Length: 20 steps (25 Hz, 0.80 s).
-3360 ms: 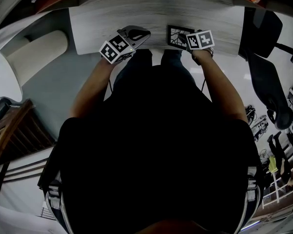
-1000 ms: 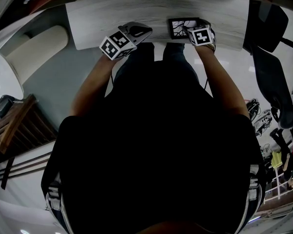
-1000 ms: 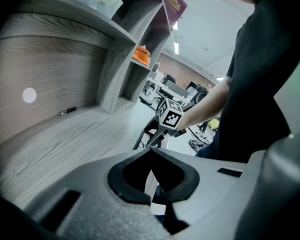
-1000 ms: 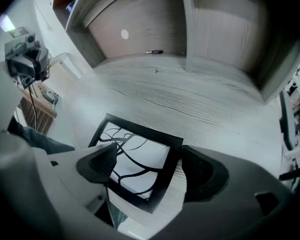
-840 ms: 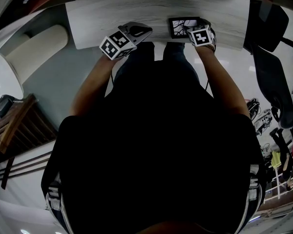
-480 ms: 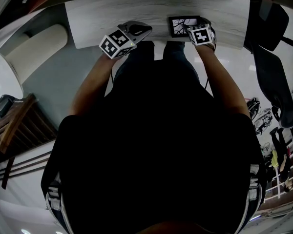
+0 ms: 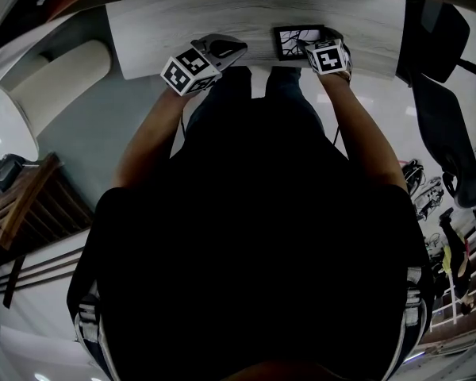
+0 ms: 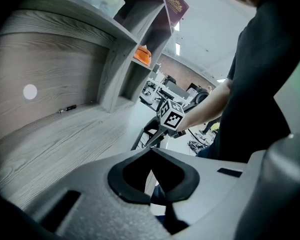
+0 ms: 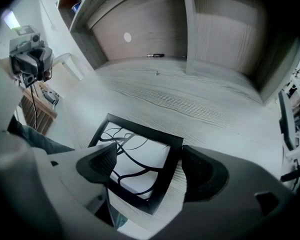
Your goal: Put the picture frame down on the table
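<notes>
Lying flat on the table [image 9: 215, 109] near its front edge, the picture frame [image 9: 135, 151] sits between the spread right tongs [image 9: 149, 168]. The left tongs [image 8: 151, 171], well apart from it, are pressed together with nothing between them.

Right gripper [image 9: 147, 165]'s left jaw is hiding the black square picture frame [image 9: 140, 154]'s near-left part; tiny dark object [image 9: 155, 55] on grey wood-grain table [image 9: 215, 109] is reading unidentifiable.

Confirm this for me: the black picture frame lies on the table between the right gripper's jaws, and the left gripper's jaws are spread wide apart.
One part is wrong. The left gripper has its jaws closed together with nothing between them, as the left gripper view shows. The rest stands: the black picture frame lies on the table between the right gripper jaws.
</notes>
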Each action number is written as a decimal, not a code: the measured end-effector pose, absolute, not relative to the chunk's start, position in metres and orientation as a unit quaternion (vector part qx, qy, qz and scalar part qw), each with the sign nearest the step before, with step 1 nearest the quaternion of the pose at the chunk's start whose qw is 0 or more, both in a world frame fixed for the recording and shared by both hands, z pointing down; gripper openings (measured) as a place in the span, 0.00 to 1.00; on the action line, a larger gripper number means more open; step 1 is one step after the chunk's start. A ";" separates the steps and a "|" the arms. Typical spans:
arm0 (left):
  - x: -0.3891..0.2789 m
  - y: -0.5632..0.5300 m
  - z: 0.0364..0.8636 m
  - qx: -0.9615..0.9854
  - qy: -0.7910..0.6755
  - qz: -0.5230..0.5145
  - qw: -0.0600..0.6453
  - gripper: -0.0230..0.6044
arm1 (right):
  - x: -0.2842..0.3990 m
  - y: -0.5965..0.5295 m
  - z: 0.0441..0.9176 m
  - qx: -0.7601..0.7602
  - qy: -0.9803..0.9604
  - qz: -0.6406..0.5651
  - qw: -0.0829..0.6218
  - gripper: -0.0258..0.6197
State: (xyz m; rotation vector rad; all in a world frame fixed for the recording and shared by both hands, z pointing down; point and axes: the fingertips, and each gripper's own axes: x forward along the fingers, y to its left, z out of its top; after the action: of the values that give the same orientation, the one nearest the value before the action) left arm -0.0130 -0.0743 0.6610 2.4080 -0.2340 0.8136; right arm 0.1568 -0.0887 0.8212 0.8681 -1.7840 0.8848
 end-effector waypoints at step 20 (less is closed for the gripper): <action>-0.003 -0.069 0.652 0.911 -0.069 0.307 0.266 0.07 | 0.170 -0.077 0.804 0.378 -0.733 0.342 0.450 0.64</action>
State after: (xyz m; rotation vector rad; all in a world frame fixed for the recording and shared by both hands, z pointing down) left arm -0.0027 -0.0687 0.6521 2.4593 -0.1863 0.8300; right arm 0.1704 -0.0766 0.8041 0.9349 -1.8128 0.8463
